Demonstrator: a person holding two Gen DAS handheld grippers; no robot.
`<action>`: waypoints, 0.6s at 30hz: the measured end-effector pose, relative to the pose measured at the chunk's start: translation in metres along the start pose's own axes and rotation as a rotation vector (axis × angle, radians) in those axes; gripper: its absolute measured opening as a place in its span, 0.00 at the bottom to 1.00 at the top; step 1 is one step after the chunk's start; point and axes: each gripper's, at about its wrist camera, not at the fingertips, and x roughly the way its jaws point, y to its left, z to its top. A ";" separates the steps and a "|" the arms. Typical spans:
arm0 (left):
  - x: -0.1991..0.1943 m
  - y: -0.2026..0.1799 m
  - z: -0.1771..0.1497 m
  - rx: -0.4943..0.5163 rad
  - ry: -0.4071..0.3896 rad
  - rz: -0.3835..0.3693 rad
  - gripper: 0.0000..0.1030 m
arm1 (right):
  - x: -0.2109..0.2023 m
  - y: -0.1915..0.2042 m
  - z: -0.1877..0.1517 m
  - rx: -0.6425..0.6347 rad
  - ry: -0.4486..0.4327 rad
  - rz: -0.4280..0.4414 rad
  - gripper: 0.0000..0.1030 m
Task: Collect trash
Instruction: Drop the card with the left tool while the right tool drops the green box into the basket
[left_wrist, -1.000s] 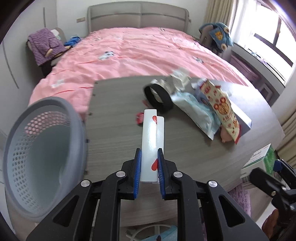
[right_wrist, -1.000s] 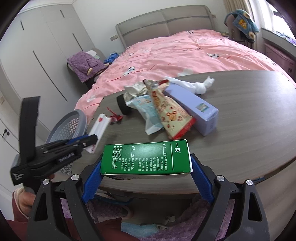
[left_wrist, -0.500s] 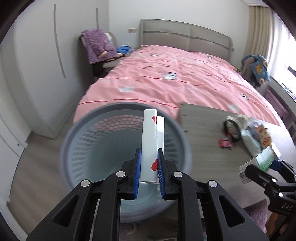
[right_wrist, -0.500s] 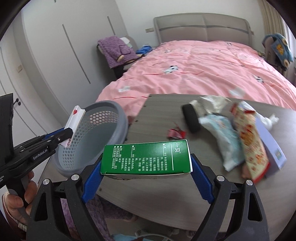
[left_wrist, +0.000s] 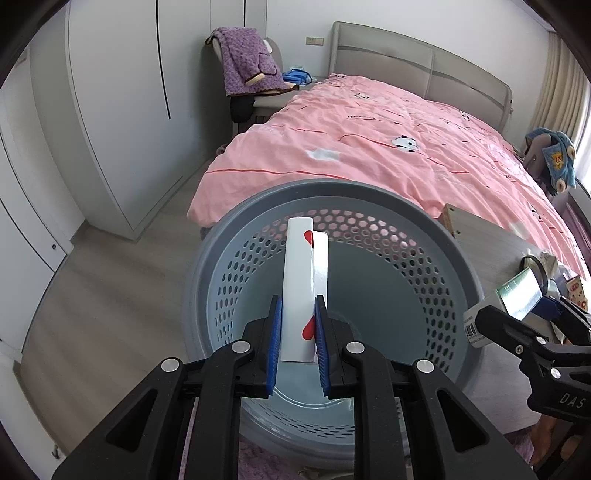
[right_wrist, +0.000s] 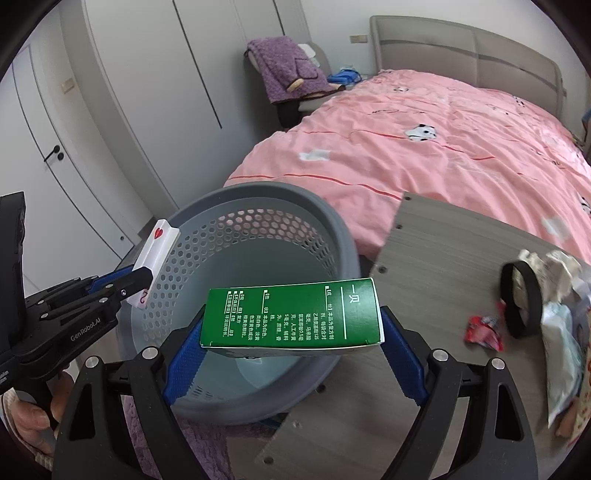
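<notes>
My left gripper (left_wrist: 297, 314) is shut on a white card box with red hearts (left_wrist: 301, 280) and holds it over the mouth of the grey perforated basket (left_wrist: 424, 218). The same white box (right_wrist: 157, 243) shows at the left of the right wrist view, above the basket's rim (right_wrist: 332, 221). My right gripper (right_wrist: 291, 325) is shut on a green carton with white print (right_wrist: 291, 314), gripped by its ends, above the basket's near edge beside the table. That carton (left_wrist: 521, 293) appears at the right of the left wrist view.
The wooden table (right_wrist: 436, 251) at the right bears more litter: a black ring (right_wrist: 517, 299), a red wrapper (right_wrist: 484, 330), crumpled paper (right_wrist: 550, 266) and snack bags (right_wrist: 565, 347). A pink bed (right_wrist: 443, 122) lies behind, a wardrobe (right_wrist: 147, 92) to the left, a chair with purple cloth (right_wrist: 288, 74).
Both grippers swung left from the table to the basket, carrying their boxes. The basket now fills the middle of both views; the litter pile has slid to the right edge.
</notes>
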 end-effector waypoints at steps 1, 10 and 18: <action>0.002 0.001 0.000 -0.002 0.004 0.002 0.16 | 0.003 0.002 0.003 -0.004 0.001 0.001 0.82; 0.007 0.004 0.003 -0.023 0.002 -0.005 0.25 | 0.014 0.008 0.014 -0.031 -0.001 0.003 0.89; 0.000 0.009 0.001 -0.032 -0.012 0.027 0.47 | 0.014 0.007 0.013 -0.025 -0.007 -0.010 0.92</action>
